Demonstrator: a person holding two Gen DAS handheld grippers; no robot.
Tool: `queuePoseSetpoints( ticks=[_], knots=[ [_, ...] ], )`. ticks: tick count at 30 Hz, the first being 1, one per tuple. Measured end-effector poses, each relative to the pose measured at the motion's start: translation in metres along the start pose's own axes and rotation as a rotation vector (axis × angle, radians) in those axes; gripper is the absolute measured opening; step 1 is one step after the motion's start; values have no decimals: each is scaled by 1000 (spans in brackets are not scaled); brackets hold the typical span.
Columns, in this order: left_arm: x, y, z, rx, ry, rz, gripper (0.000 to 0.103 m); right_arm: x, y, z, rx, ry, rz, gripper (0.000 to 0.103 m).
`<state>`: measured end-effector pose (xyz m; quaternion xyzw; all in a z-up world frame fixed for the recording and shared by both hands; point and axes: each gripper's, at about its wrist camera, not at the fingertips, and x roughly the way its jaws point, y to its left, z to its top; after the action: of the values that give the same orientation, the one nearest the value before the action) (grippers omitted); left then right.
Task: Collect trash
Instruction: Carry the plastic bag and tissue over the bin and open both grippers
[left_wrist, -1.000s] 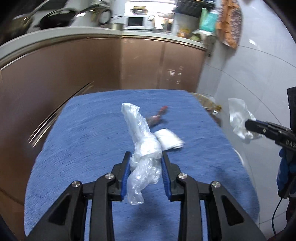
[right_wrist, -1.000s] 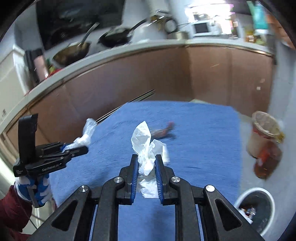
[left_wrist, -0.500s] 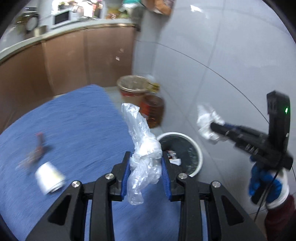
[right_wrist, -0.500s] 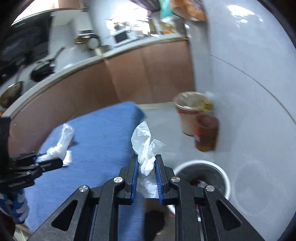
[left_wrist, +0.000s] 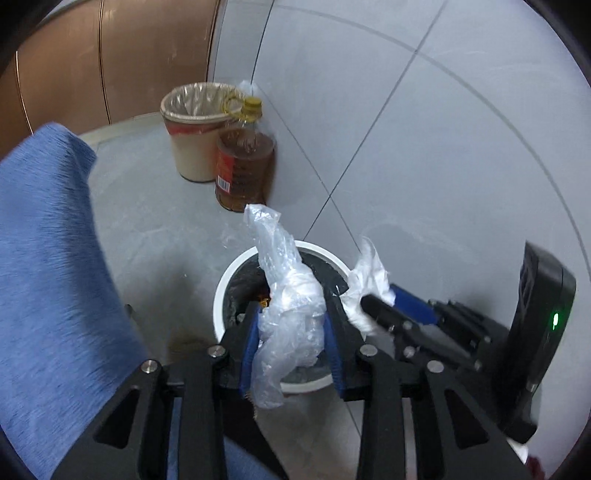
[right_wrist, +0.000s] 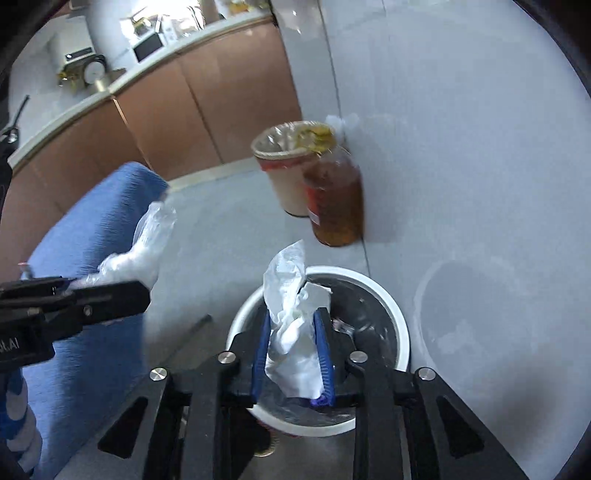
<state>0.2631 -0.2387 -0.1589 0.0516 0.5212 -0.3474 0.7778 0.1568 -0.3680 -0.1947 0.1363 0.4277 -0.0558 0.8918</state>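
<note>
My left gripper (left_wrist: 291, 317) is shut on a crumpled clear plastic bag (left_wrist: 288, 310) and holds it above the white-rimmed trash bin (left_wrist: 221, 291) on the floor. My right gripper (right_wrist: 293, 321) is shut on a crumpled white tissue (right_wrist: 291, 332) and holds it above the same bin (right_wrist: 400, 328). In the left wrist view the right gripper (left_wrist: 373, 301) with the tissue (left_wrist: 367, 280) sits just to the right. In the right wrist view the left gripper (right_wrist: 140, 288) with the plastic bag (right_wrist: 144, 247) sits to the left, over the bin's left side.
A blue cloth-covered table (left_wrist: 48, 280) stands left of the bin. A beige lined bin (left_wrist: 195, 125) and a bottle of amber liquid (left_wrist: 243, 166) stand against the white tiled wall (left_wrist: 443, 129). Brown cabinets (right_wrist: 166, 122) run behind.
Both grippers have swung from over the blue table to the right and down, and now hold the bag and the tissue over the white-rimmed bin. Both stay shut on their loads.
</note>
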Motion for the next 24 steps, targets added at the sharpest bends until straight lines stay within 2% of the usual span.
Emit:
queuePoseSetpoints(
  ticks=[5,12,16,24],
  knots=[
    [21,-1,5,-41,13,-42,46,16,-12,-5,23,25,-44,41],
    [8,-3,2,-43,-12,-41,47,7,-13,-6,30,11,-64,47],
    [-20,-10,-8,-9,-73,7,47,-10,-6,-5,24,-14,-51,52],
    [-94,-16,-38,43,-221,150,47,-53,26,-3,-22,-81,-12,66]
  ],
)
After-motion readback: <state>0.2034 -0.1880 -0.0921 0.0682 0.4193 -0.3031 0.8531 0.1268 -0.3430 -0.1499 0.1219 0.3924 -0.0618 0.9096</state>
